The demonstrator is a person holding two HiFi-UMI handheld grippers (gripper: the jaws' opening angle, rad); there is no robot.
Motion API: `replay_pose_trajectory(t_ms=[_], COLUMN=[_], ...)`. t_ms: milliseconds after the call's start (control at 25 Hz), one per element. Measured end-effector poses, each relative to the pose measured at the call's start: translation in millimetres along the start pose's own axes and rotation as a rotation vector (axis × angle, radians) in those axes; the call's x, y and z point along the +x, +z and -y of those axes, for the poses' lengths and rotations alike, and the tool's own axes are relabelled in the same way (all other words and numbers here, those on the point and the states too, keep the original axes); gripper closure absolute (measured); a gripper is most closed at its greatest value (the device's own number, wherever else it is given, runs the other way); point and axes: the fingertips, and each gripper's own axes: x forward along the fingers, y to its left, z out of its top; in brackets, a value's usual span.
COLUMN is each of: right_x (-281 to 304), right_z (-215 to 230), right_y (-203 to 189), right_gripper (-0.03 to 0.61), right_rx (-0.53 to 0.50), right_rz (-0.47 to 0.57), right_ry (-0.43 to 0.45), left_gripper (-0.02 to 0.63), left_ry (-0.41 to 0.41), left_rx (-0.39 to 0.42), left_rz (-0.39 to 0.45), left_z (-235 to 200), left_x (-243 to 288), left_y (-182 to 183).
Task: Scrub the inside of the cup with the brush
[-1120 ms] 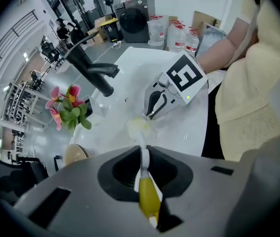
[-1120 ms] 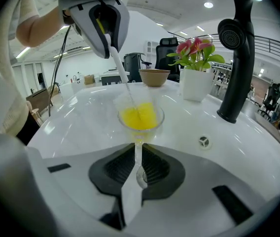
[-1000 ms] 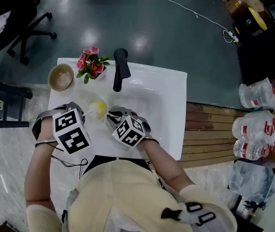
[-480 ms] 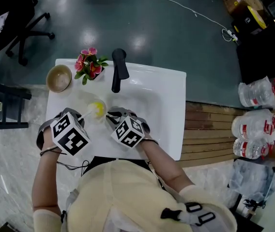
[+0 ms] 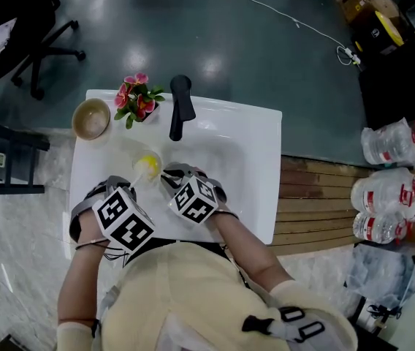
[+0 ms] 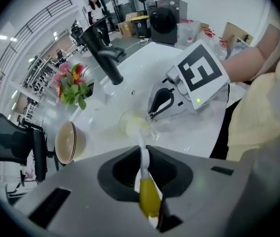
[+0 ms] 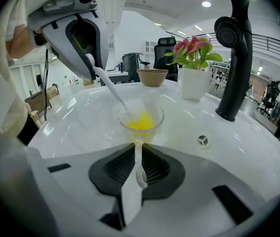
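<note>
Left gripper view shows the brush [image 6: 149, 200] clamped between the jaws of the left gripper [image 6: 141, 168]; the jaws are drawn together on the yellow grip, and the white shaft runs forward out of them into the cup [image 6: 132, 125]. Right gripper view confirms the yellow brush head [image 7: 141, 121] sits inside the clear bowl of the cup [image 7: 141, 113], low down against the wall; judged to be the scrubbing step itself, with the head at working depth.

The right gripper [image 7: 137, 164] is closed on the cup's thin stem, the foot lying back between the pads. The grip on the stem leaves the mouth wholly free for the brush; the mouth is turned toward the left gripper so the shaft enters at a slant. A thin stem is a likely weak point; side pressure from the brush should stay light.

Head view places both grippers close together at the near left of the white sink [image 5: 255, 156], the cup over the basin; judged so that drips fall inside it.

Surroundings: black faucet [image 5: 181, 104] beyond the cup, apart from it; drain [image 7: 203, 140] to the right of the cup; flower pot [image 5: 138, 97] and a tan bowl [image 5: 92, 117] on the far left rim; water bottles [image 5: 386, 189] well off to the right. Nothing lies between brush and cup; the faucet is the nearest obstacle to a forward stroke.
</note>
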Motion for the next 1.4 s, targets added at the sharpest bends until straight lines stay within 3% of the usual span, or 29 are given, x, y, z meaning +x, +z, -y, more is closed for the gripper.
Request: replay_pose_trajectory(t_ms=[280,600,1080,1200,1400], right_x=[0,0,-1,-1,-3], right_z=[-2,-4,-3,-2,-2], right_y=[-1,0,-2,-2,-2], right_gripper=[0.528,0.528,0.528,0.528,0.528], right_rx=[0.001,0.004,0.002,0.005,0.007], right_rz=[0.004,0.007,0.006,0.005,0.004], right_ry=[0.019,0.027,0.02,0.018,0.016], left_gripper=[0.569,0.569,0.569,0.569,0.569], left_ry=[0.02,-0.044,-0.204,-0.255,-0.332], left_rx=[0.206,0.406,0.51,0.488,0.38], left_rz=[-0.073,-0.15,-0.181,-0.166,-0.108], left_z=[0,-8,-24,-32,-52], left_x=[-2,-4,-4,-3,-3], left_y=[12,23,34,36,33])
